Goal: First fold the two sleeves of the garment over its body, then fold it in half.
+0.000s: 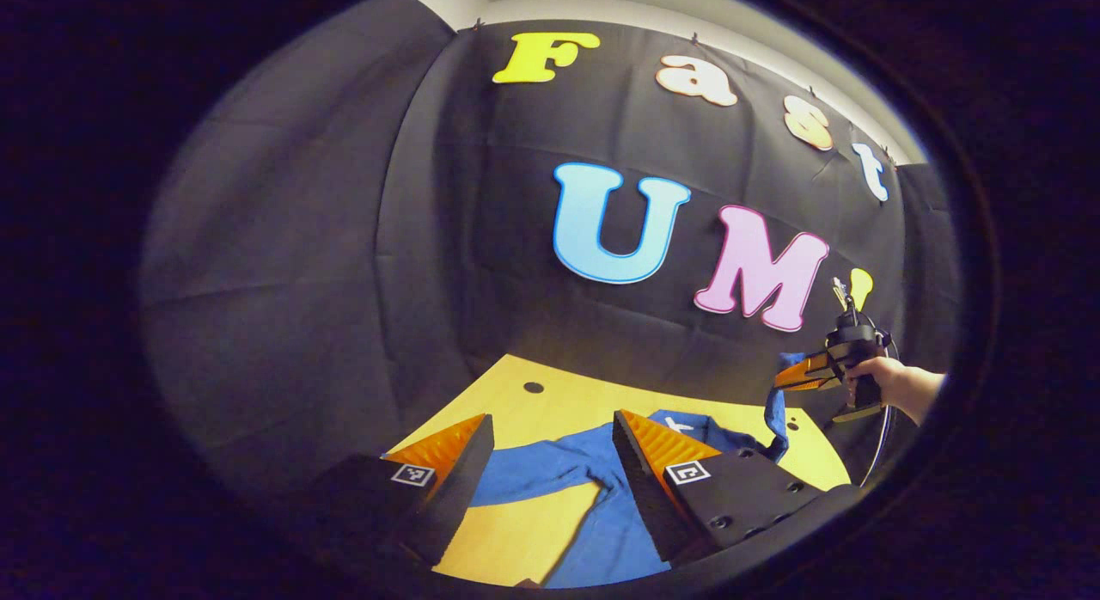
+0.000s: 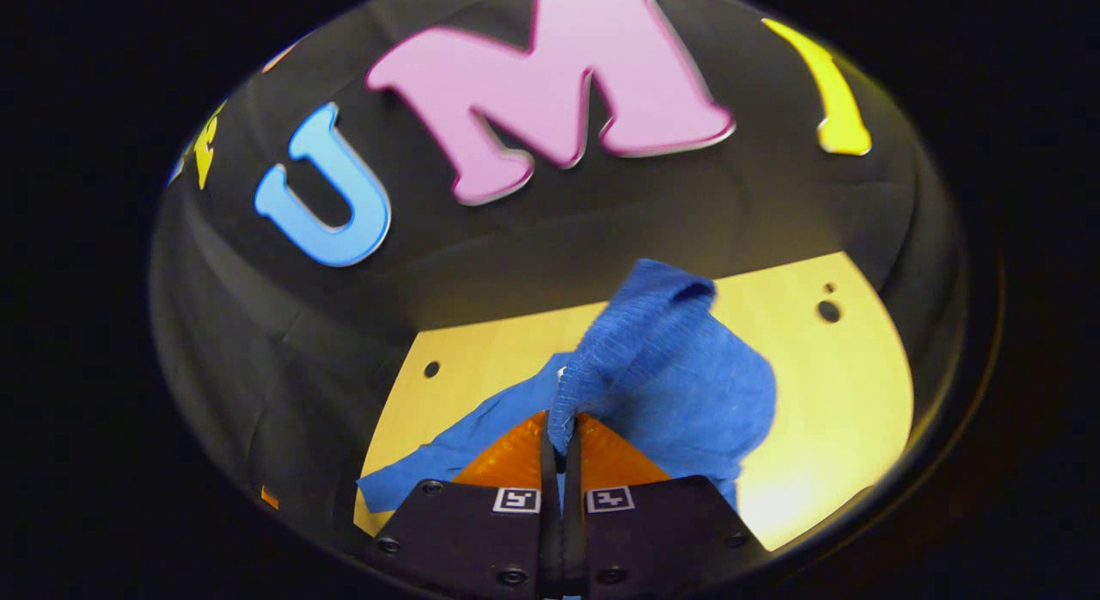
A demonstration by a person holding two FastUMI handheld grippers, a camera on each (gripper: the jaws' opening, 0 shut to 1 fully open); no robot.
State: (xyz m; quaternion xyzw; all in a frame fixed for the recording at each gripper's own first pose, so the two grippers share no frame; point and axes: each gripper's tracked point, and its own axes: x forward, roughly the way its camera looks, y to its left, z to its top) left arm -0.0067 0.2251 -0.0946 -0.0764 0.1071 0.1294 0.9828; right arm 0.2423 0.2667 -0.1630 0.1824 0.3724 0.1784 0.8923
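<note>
Left gripper view: the left gripper is being held with its two fingers spread wide apart above a yellow tabletop, and nothing is being pressed between them. A blue garment is lying flat on the tabletop beneath and just ahead of those fingers, with one long sleeve stretching across the gap between them toward the left finger. A small white neck tag is being shown just beyond the right finger. Farther off to the right, the right gripper is being carried by a hand above the table's far edge, and the garment's other sleeve is hanging from its tips down to the body of the cloth.

In the right gripper view, the right gripper is being held closed, with both fingers pressing on the ribbed cuff of that sleeve. The cuff is standing up directly ahead of the tips, lifted clear of the tabletop, while the rest of the sleeve is draping down to the right of the fingers. The garment's body is trailing away to the left of the fingers, resting on the table.
</note>
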